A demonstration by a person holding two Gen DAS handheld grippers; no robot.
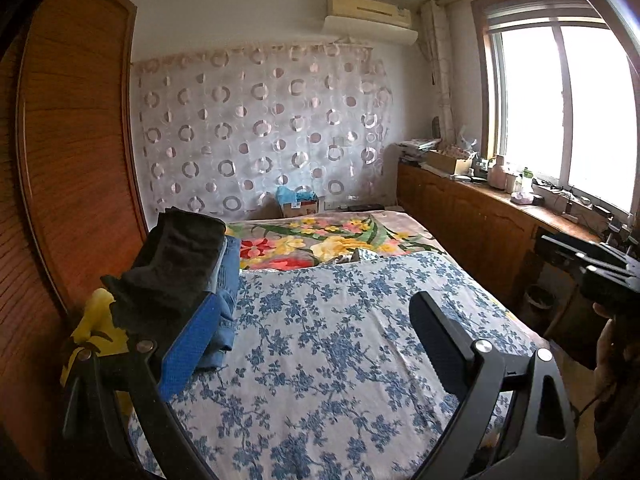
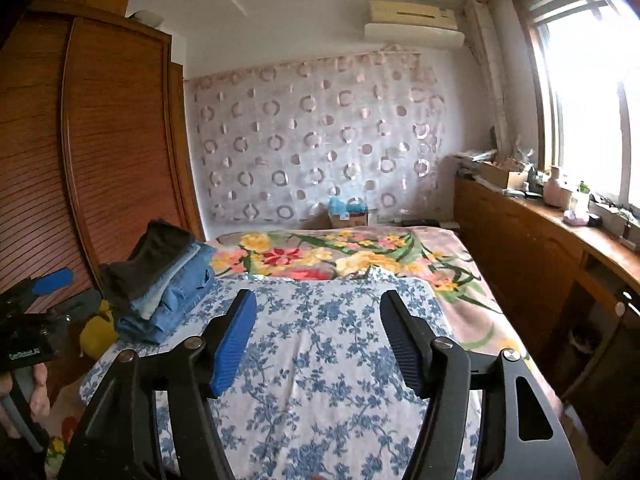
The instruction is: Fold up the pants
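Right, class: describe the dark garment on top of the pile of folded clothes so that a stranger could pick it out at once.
Start at the bed with the blue-flowered sheet and look to its edge by the wooden wardrobe. A pile of folded clothes sits there. The dark garment is the top layer, the only near-black piece, with blue denim beneath it.

Sunlit window [image 2: 580, 100], wooden wardrobe [image 2: 100, 152], floral bed [image 2: 320, 344]

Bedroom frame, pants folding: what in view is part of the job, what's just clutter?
Job:
stack of folded dark and blue denim pants
blue-and-white floral sheet
left gripper, open
right gripper, open

Clutter:
flowered multicolour blanket
cardboard box
yellow plush toy
pink bottle
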